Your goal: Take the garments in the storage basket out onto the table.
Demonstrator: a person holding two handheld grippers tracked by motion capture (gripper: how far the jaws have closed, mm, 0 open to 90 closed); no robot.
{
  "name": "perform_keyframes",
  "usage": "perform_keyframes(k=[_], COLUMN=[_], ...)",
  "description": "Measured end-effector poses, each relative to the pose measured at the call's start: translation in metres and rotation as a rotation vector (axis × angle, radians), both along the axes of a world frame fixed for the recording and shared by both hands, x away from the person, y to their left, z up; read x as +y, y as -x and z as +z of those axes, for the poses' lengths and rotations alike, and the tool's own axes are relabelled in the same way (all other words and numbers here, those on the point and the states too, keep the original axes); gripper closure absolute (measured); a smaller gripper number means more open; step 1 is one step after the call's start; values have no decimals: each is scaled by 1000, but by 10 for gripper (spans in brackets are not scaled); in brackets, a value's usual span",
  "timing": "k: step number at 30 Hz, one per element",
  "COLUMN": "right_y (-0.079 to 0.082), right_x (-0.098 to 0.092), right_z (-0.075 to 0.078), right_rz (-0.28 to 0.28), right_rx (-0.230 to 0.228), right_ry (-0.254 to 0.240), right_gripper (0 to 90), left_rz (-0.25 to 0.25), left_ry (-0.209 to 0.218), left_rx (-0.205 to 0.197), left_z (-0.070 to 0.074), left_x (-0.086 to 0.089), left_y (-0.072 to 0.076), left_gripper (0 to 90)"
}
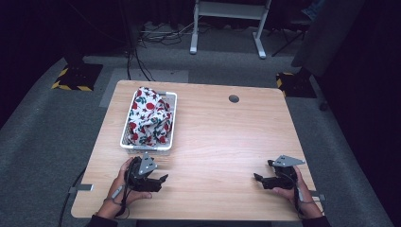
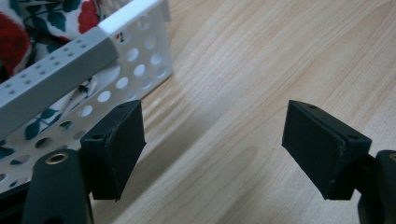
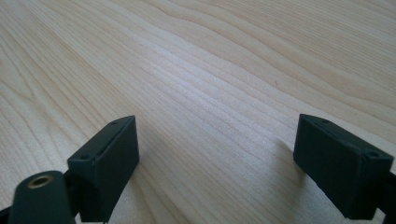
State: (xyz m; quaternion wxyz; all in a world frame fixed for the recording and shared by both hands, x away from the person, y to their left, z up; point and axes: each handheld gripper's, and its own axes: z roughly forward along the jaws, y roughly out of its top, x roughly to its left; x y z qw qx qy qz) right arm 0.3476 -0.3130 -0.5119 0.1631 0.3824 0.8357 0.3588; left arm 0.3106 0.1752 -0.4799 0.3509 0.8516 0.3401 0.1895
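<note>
Near edge of the bench (image 1: 222, 137): left gripper (image 1: 160, 181) and right gripper (image 1: 259, 179), each in a hand, both sets of fingers spread wide with nothing between them. Just beyond the left gripper sits the white basket (image 1: 126, 130), floral cloth (image 1: 149, 118) heaped inside, well apart from the right gripper.

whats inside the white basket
A bundled floral cloth, white with red flowers and green leaves, fills the white perforated basket and heaps above its rim. Anything beneath the cloth, including the basket's floor, is covered and cannot be seen.
</note>
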Motion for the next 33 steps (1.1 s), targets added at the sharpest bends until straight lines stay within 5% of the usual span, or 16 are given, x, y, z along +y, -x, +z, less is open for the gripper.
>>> perform_keyframes(k=[14, 33], right_y=[0, 0], right_x=[0, 0], right_z=[0, 0], right_rz=[3, 1], right_rx=[0, 1], right_ry=[-1, 0], right_gripper=[143, 143], left_rz=[41, 53], left_ry=[-62, -42], left_rx=[-36, -78], left_z=[5, 20], left_x=[4, 10], left_y=[0, -1], left_gripper=[218, 216])
